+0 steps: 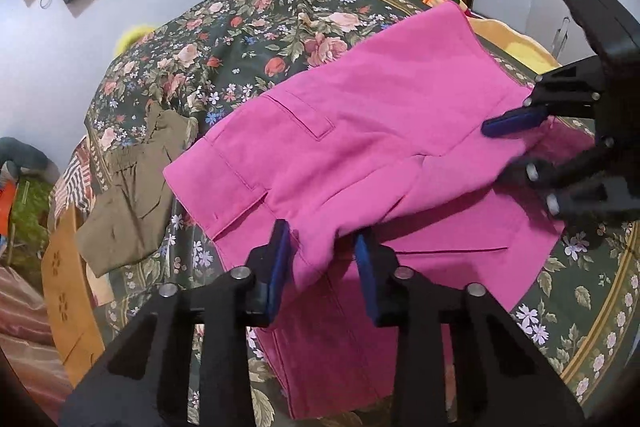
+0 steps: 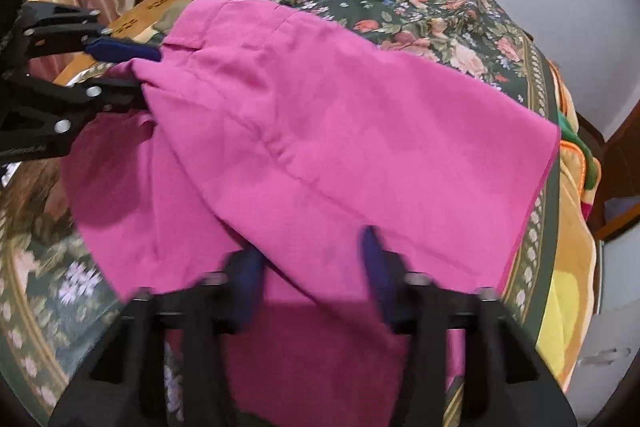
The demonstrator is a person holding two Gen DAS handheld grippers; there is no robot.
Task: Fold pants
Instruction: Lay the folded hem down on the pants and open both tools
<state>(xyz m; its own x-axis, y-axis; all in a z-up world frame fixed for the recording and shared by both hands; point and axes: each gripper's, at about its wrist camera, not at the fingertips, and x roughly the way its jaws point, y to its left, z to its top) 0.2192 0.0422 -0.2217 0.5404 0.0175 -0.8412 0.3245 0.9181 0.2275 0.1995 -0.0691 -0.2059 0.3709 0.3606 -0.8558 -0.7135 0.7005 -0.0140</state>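
The pink pants (image 1: 384, 131) are lying partly folded on a bed covered by a flowered bedspread (image 1: 248, 39), the upper layer lifted over the lower one. The left tongs (image 1: 324, 259) are gripping a bunched edge of the pants between their blue pads. The right tongs (image 2: 314, 267) are likewise holding an edge of the raised layer. A folded olive garment (image 1: 128, 195) is resting on the bedspread just beside the pants.

It's a bed with a dark green floral bedspread (image 1: 248, 27), pink pants (image 1: 380, 131) spread across it, olive-brown shorts (image 1: 128, 195) lying beside, and a yellow-orange blanket (image 2: 568, 287) along one edge.
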